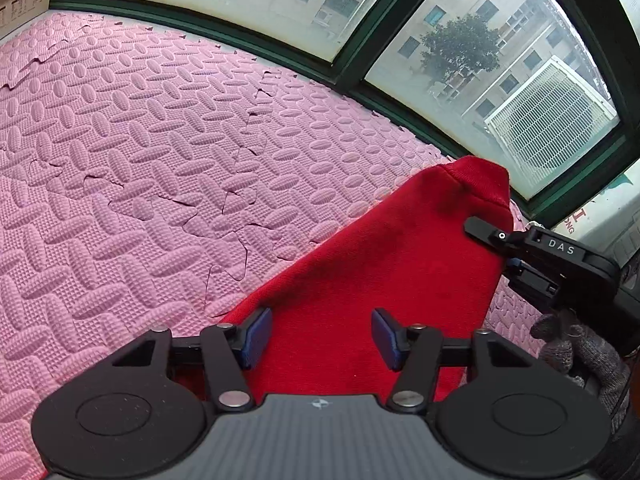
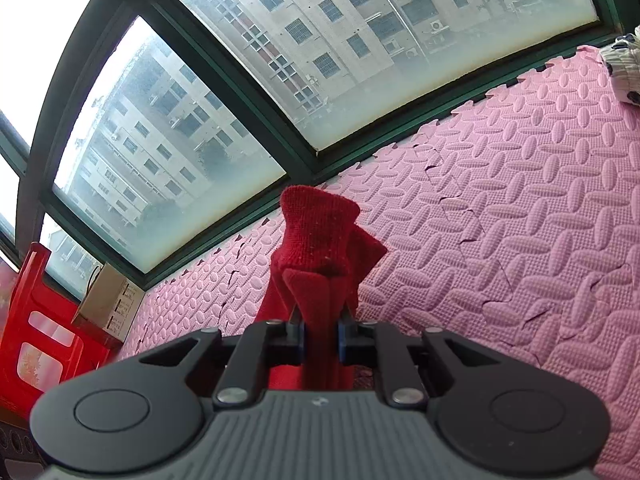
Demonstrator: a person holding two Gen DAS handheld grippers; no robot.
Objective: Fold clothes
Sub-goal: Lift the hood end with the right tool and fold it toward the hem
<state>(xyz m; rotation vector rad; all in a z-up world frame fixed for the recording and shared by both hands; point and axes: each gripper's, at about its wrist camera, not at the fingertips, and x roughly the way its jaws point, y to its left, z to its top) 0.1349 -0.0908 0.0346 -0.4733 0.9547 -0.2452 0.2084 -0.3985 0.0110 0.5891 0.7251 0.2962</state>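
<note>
A red knit garment [image 1: 380, 256] lies on the pink foam mat [image 1: 160, 152], one corner lifted up at the right. My left gripper [image 1: 321, 337] hovers over its near part, open, blue pads apart with the cloth spread below and between them. In the left wrist view, one of the right gripper's fingers [image 1: 486, 235] pinches the raised edge, with a grey-gloved hand [image 1: 576, 344] behind it. In the right wrist view my right gripper [image 2: 322, 340] is shut on a bunched fold of the red garment [image 2: 320, 236], which stands up above the pads.
A green-framed window [image 1: 352, 76] runs along the mat's far edge. A red plastic stool [image 2: 36, 320] and a cardboard box [image 2: 108, 300] stand at the left. A white spotted cloth [image 2: 622, 64] lies at the far right of the mat [image 2: 520, 200].
</note>
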